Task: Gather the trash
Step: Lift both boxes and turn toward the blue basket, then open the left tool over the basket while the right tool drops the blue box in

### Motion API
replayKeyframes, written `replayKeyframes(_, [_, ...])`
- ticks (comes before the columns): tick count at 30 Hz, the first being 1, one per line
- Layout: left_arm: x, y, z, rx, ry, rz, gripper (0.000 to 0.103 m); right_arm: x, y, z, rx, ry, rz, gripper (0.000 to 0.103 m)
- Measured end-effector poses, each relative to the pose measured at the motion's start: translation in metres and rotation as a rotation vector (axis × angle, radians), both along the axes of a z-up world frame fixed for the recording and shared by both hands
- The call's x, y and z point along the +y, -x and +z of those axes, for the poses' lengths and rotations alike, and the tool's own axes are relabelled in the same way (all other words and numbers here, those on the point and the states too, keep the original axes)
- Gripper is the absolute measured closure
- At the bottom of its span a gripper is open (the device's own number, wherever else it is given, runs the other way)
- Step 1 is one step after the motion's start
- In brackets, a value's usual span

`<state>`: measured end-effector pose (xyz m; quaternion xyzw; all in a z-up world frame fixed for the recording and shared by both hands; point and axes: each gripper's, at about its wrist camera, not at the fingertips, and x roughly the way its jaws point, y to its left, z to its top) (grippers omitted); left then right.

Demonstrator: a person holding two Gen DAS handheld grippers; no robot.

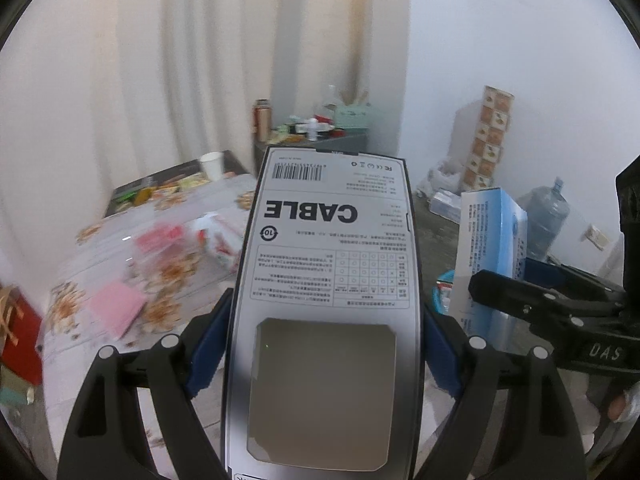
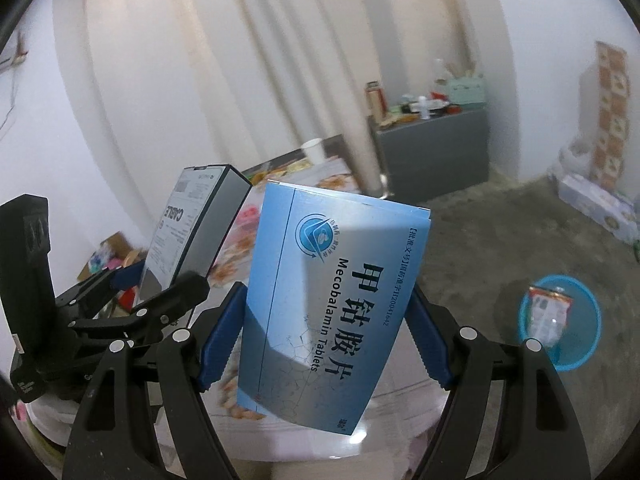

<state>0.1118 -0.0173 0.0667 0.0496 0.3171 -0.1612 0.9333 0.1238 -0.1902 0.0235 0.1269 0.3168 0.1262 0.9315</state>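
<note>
My left gripper (image 1: pixel 326 344) is shut on a grey cable box (image 1: pixel 332 264) printed "CABLE", held upright above the flowered table (image 1: pixel 100 280). My right gripper (image 2: pixel 326 340) is shut on a blue tablet box (image 2: pixel 332 300), its blue pads (image 2: pixel 222 340) pressing both sides. In the left wrist view the blue tablet box (image 1: pixel 490 248) and the right gripper's black fingers (image 1: pixel 532 300) show at the right. The right wrist view has the cable box (image 2: pixel 192 224) and the left gripper (image 2: pixel 160 296) at the left. A blue basin (image 2: pixel 560 328) on the floor holds a snack wrapper (image 2: pixel 548 312).
On the table lie pink papers (image 1: pixel 116 308), a red-and-white pack (image 1: pixel 220 240) and a white paper cup (image 1: pixel 212 164). A grey cabinet (image 2: pixel 436 152) crowded with bottles stands by the curtain. A water jug (image 1: pixel 548 220), a patterned roll (image 1: pixel 488 140) and bags sit along the far wall.
</note>
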Motion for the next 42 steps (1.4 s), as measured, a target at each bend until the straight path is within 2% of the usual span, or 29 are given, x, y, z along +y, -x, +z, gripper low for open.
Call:
replayKeyframes(2, [-0.02,-0.012,-0.002,0.015,0.002,-0.054,0.021,-0.016,0.001,-0.001,0.0,-0.002,-0.043,0.03])
replayKeyframes(7, [-0.077,-0.043,-0.001,0.045,0.023,-0.202,0.021,-0.086,0.011,-0.003,-0.003,-0.023,-0.238,0.03])
replayKeyframes(14, [-0.18,-0.085,-0.01,0.136,0.01,-0.385,0.021,-0.207,0.036,-0.022,0.022,-0.137,-0.543,0.03])
replayKeyframes(18, [-0.248,-0.114,-0.039,0.282,0.004,-0.461,0.021,-0.26,0.04,-0.057,0.079,-0.22,-0.631,0.03])
replayKeyframes(21, [-0.303,-0.135,-0.072,0.403,-0.019,-0.496,0.021,-0.289,0.032,-0.087,0.136,-0.291,-0.652,0.03])
replayKeyframes(28, [-0.407,-0.167,-0.145,0.529,-0.102,-0.504,0.021,-0.35,-0.007,-0.177,0.286,-0.452,-0.67,0.03])
replayKeyframes(32, [-0.443,-0.189,-0.179,0.561,-0.103,-0.477,0.02,-0.374,-0.034,-0.224,0.352,-0.528,-0.676,0.029])
replayKeyframes(36, [-0.47,-0.206,-0.218,0.598,-0.104,-0.419,0.018,-0.392,-0.063,-0.273,0.457,-0.548,-0.677,0.029])
replayKeyframes(39, [-0.481,-0.214,-0.235,0.626,-0.109,-0.39,0.016,-0.398,-0.073,-0.294,0.533,-0.536,-0.695,0.028])
replayKeyframes(42, [-0.484,-0.215,-0.237,0.636,-0.094,-0.386,0.016,-0.399,-0.072,-0.296,0.539,-0.52,-0.711,0.028])
